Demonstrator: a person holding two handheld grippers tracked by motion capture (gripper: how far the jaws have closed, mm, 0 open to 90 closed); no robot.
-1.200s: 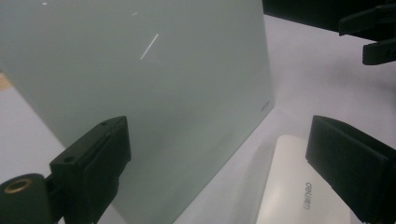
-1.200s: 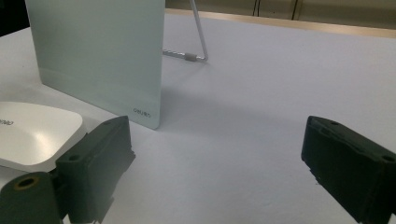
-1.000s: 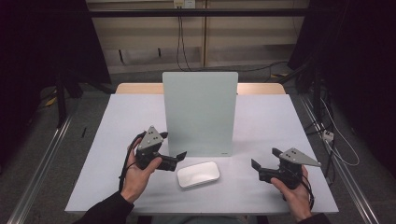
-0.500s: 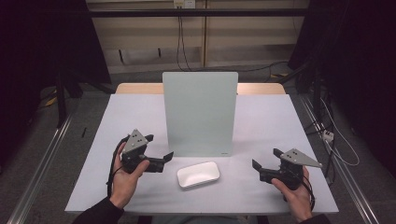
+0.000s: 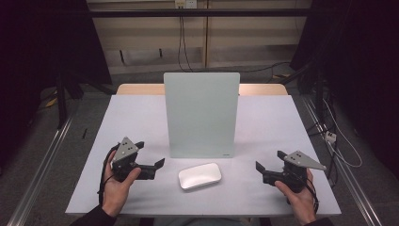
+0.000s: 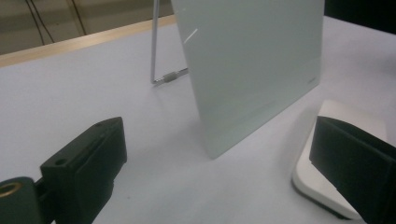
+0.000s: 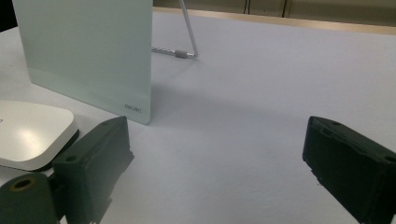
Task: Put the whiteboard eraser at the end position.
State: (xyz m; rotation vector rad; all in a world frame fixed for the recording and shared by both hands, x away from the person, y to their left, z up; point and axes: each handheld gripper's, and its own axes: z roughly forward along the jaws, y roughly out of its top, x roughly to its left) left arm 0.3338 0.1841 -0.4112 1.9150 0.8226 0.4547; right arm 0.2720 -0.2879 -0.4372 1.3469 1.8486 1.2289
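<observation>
White pad (image 5: 199, 175) lies on the pale table (image 5: 141, 117) between wide-open left tongs (image 5: 157, 165) and right tongs (image 5: 261, 170).

Bare worktop (image 5: 263, 136) lies open ahead of my right tongs (image 5: 260, 170). Between my two tongs sits the white box (image 5: 199, 175); behind it the upright board (image 5: 201, 114) blocks the middle.

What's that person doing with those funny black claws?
A person sits at a white table holding a claw-like gripper in each hand. The left gripper and the right gripper are both open and hold nothing. Between them lies a flat white box, and behind it a pale green board stands tilted on a wire stand. The left gripper is closer to the box, so it may be picked up next.
</observation>
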